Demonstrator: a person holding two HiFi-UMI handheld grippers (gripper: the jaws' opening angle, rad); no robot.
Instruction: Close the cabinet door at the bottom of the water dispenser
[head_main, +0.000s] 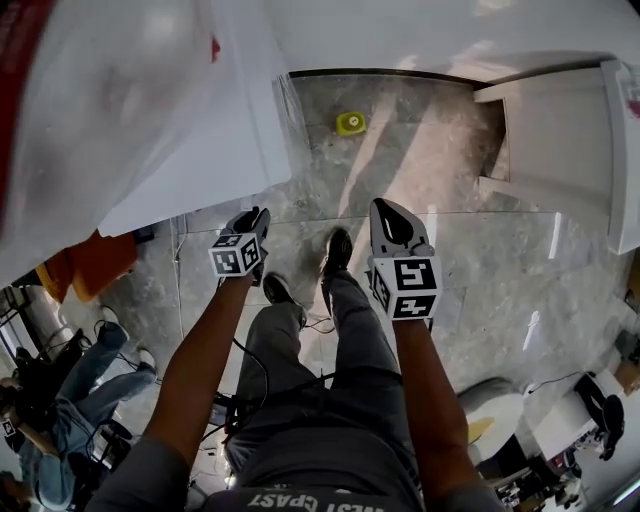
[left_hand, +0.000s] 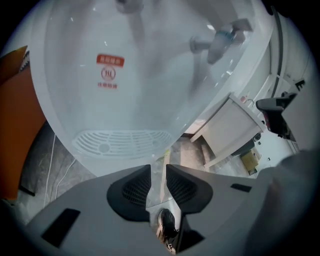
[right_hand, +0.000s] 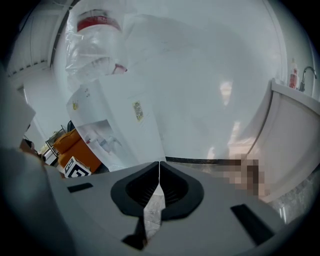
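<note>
1. Head view: A person stands on the marble floor (head_main: 430, 160) facing the white water dispenser (head_main: 215, 130), one gripper in each hand. The left gripper (head_main: 252, 222) hovers just beside the dispenser's front. The right gripper (head_main: 392, 215) hangs over open floor, well apart from it. The cabinet door cannot be made out from above. It most likely lies below and ahead of both grippers, low on the dispenser's front.

2. Left gripper view: The jaws stand slightly apart and only floor shows in the gap, so this gripper holds nothing. It looks up at the taps (left_hand: 215, 42) and the drip tray (left_hand: 120, 142). The door would sit beneath the tray, hidden behind the gripper's own body, so whether it is open or shut cannot be told. This gripper probably has to come lower before it can push.

3. Right gripper view: The jaws meet tip to tip on nothing. The dispenser stands off to the left with its wrapped bottle (right_hand: 95, 40) on top, and its lower front is cut off from sight. No grasp seems needed. A flat, steady press near the door's free edge, kept up until the door sits flush, should do it, while staying clear of the tray and taps.
</note>
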